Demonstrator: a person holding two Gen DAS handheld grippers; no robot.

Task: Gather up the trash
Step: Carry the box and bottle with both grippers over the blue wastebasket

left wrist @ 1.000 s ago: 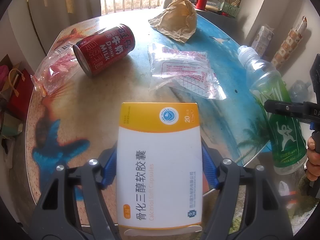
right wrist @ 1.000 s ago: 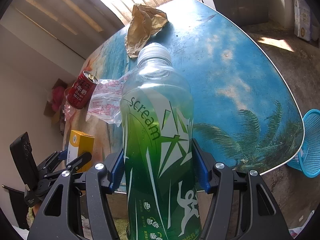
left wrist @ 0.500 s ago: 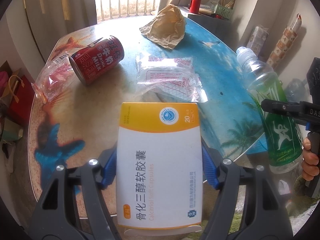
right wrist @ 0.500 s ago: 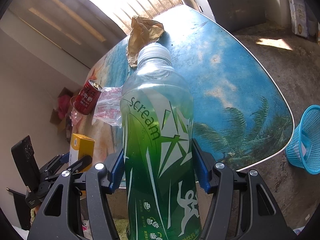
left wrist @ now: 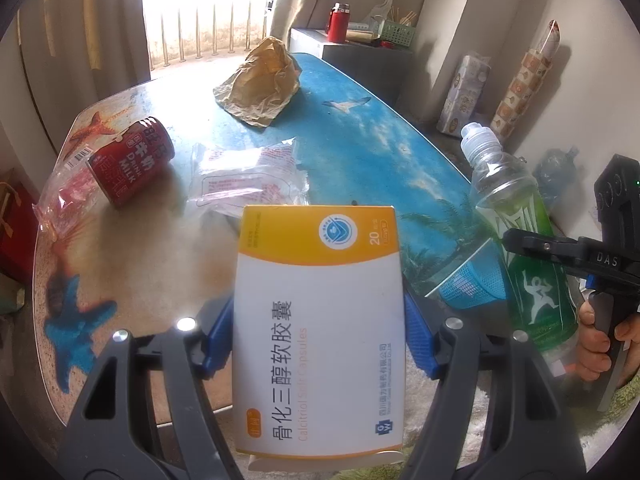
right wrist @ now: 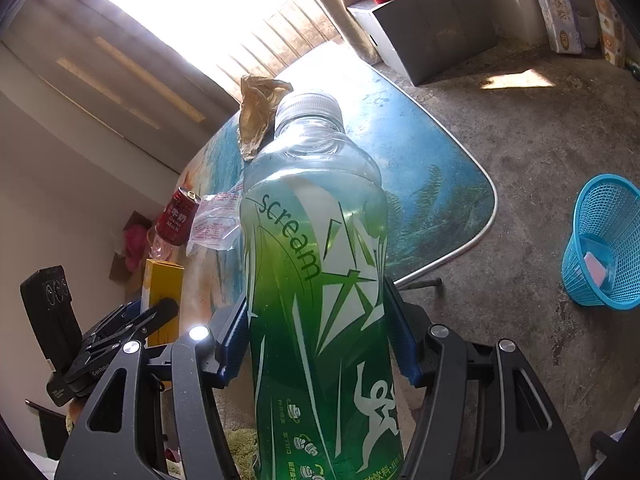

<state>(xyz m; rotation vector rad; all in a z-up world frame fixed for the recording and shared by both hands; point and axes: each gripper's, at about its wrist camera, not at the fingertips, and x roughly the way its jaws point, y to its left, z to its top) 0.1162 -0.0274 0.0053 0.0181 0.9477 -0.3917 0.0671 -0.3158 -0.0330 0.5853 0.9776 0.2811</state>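
My left gripper (left wrist: 318,344) is shut on a white and yellow medicine box (left wrist: 320,320), lifted clear of the table near its front edge. To its right, my right gripper (right wrist: 316,344) is shut on a green plastic bottle (right wrist: 316,280) with a white cap, also seen as the bottle (left wrist: 516,236) in the left wrist view. On the table lie a red milk can (left wrist: 130,160) on its side, a clear printed plastic bag (left wrist: 248,180), a pinkish wrapper (left wrist: 64,196) and a crumpled brown paper bag (left wrist: 260,84). A blue mesh bin (right wrist: 600,240) stands on the floor right of the table.
The beach-print table (left wrist: 360,152) has a metal rim. Behind it stand a grey box (right wrist: 432,28) with a red flask (left wrist: 338,24) and a green basket. Tissue packs (left wrist: 464,92) lean on the right wall. A person's hand (left wrist: 600,344) holds the right gripper's handle.
Both grippers have drawn back from the table with their loads, so the table's things look farther off. The right gripper has swung right, and the blue bin shows more fully.
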